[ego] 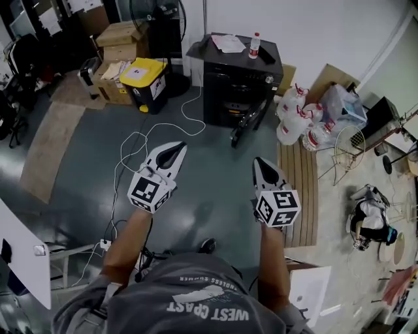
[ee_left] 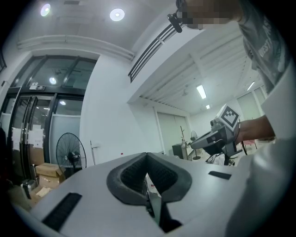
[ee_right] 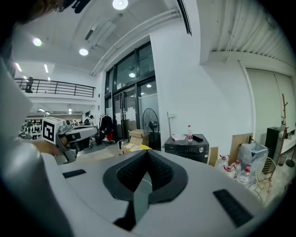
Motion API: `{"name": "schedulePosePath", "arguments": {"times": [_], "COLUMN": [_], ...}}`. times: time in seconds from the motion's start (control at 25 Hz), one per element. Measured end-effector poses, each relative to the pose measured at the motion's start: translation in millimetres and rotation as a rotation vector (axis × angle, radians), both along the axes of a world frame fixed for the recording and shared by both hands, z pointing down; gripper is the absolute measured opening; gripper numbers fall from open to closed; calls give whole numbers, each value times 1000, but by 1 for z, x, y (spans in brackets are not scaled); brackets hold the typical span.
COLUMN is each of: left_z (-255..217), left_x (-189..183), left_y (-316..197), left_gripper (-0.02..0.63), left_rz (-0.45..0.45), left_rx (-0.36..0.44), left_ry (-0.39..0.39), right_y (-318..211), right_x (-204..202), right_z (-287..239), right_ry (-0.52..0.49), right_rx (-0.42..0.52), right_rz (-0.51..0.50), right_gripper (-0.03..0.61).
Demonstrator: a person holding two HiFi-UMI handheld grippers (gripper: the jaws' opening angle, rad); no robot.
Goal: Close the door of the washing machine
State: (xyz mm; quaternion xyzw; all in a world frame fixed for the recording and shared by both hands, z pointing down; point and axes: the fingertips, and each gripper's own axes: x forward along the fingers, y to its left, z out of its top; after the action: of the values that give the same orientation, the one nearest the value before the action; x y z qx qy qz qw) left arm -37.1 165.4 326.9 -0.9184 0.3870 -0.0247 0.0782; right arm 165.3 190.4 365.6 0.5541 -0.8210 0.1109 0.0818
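Head view shows the left gripper [ego: 177,149] and the right gripper [ego: 258,162] held out over the grey floor [ego: 215,189], well short of the washing machine [ego: 238,78]. Each has its jaws pressed together on nothing. The machine's door [ego: 248,122] hangs open at its front, a water bottle [ego: 254,45] stands on its top, and a yellow bin [ego: 147,81] sits beside it.

Grey-blue floor [ego: 215,176], white wall [ego: 313,26], cardboard boxes [ego: 121,36], standing fan [ee_right: 150,121], round ceiling lights [ee_right: 120,4]

Arms forward, left hand-held gripper [ego: 176,150], right hand-held gripper [ego: 259,163], jaws together
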Motion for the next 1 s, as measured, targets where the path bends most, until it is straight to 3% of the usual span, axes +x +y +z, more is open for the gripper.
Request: {"name": "schedulePosePath", "arguments": {"times": [0.56,1.0], "left_z": [3,12], "left_x": [33,43], "left_y": [-53,-176], "left_gripper": [15,15], "left_rz": [27,156], "left_rx": [12,-8], "left_ry": [5,39], "right_y": [-50,-133], "right_x": [23,23], "right_z": [20,38], "right_ry": [-6,7], "right_rx": [-27,-77], "right_rz": [9,139], "right_gripper": [28,28]}}
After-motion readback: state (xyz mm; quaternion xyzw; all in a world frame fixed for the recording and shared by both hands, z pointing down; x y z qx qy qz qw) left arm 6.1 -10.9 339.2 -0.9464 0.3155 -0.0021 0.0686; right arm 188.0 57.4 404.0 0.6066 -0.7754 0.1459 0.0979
